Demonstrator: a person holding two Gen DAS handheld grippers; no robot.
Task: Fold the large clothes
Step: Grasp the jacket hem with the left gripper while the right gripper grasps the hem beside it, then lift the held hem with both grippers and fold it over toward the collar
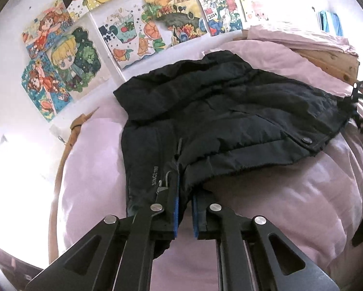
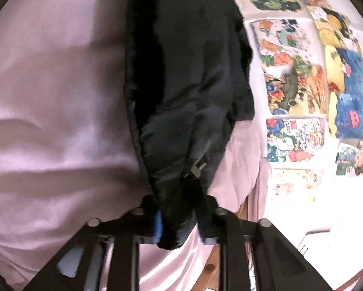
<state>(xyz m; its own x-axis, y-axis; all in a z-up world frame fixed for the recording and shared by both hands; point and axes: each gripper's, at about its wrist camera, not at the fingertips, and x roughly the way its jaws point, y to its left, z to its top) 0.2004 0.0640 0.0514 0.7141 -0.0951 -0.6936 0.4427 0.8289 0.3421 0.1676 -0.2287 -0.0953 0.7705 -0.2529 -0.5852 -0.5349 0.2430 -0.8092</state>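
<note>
A large black padded jacket (image 1: pixel 225 111) lies on a pink bed cover (image 1: pixel 278 206), partly folded, with a snap button and grey lettering near its hem. My left gripper (image 1: pixel 185 194) is shut on the jacket's near edge beside the zip, blue pads pinching the fabric. At the far right edge of that view the other gripper (image 1: pixel 362 111) meets the jacket's right corner. In the right wrist view the jacket (image 2: pixel 191 72) stretches away from my right gripper (image 2: pixel 179 215), which is shut on a bunched corner by the zip pull (image 2: pixel 197 167); the fabric hides the fingertips.
Colourful drawings (image 1: pixel 133 24) cover the white wall behind the bed and show again as drawings (image 2: pixel 302 84) on the right. A wooden bed frame (image 1: pixel 332 58) with folded pink bedding sits at the upper right. A tan strap (image 1: pixel 67 145) lies along the bed's left edge.
</note>
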